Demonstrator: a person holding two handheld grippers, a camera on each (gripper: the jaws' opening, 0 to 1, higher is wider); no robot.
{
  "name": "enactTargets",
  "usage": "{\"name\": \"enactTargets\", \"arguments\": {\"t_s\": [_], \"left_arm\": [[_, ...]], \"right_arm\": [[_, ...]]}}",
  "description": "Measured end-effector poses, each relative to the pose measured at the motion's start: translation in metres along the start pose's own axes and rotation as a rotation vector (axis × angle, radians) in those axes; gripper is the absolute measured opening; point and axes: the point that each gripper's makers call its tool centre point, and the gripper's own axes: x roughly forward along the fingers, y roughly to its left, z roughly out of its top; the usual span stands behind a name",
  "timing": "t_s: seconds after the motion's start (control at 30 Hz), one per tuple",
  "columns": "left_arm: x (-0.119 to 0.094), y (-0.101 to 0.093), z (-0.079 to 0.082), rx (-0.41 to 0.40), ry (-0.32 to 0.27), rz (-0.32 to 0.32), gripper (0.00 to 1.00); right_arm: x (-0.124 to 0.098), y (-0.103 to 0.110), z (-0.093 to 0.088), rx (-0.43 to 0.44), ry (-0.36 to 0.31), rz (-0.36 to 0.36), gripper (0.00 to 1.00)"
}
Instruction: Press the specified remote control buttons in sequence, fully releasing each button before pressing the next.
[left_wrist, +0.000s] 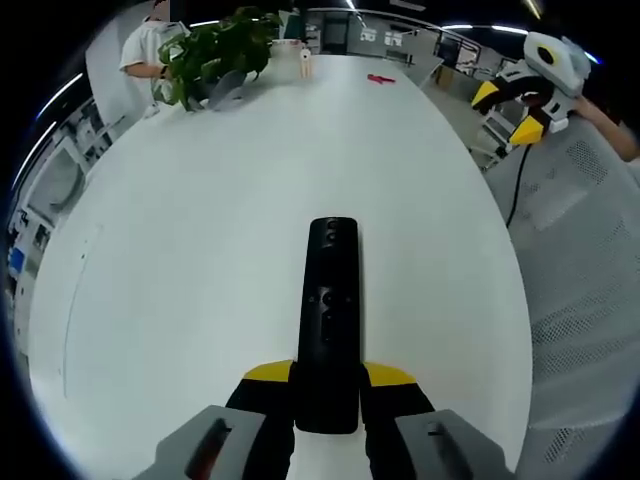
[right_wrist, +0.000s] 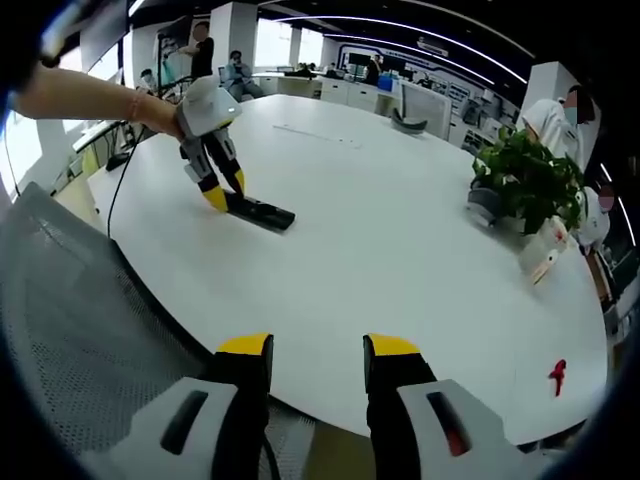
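Note:
A long black remote control (left_wrist: 330, 320) lies on the white oval table (left_wrist: 200, 250), pointing away from me. My left gripper (left_wrist: 328, 382) is shut on its near end, with a yellow-tipped jaw on either side. In the right gripper view the same remote (right_wrist: 264, 213) lies flat on the table (right_wrist: 400, 250) at the far left, with the left gripper (right_wrist: 226, 196) tilted down onto it and held by a person's hand. My right gripper (right_wrist: 315, 352) is open and holds nothing, hanging over the table's near edge. It also shows at the far right (left_wrist: 508, 112), off the table.
A potted plant (left_wrist: 215, 50) (right_wrist: 525, 180) stands at one end of the table beside a small white container (left_wrist: 304, 66) (right_wrist: 545, 255). A small red object (left_wrist: 380, 79) (right_wrist: 557, 376) lies near it. A grey mesh chair back (right_wrist: 90, 330) is at the table's edge. People stand in the background.

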Motion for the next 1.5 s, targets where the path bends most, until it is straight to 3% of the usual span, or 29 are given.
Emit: {"name": "enactTargets", "arguments": {"t_s": [1.5], "left_arm": [[-0.004, -0.043, -0.009, -0.012, -0.008, -0.046, 0.25]], "right_arm": [[0.002, 0.008, -0.002, -0.019, 0.017, 0.033, 0.35]]}}
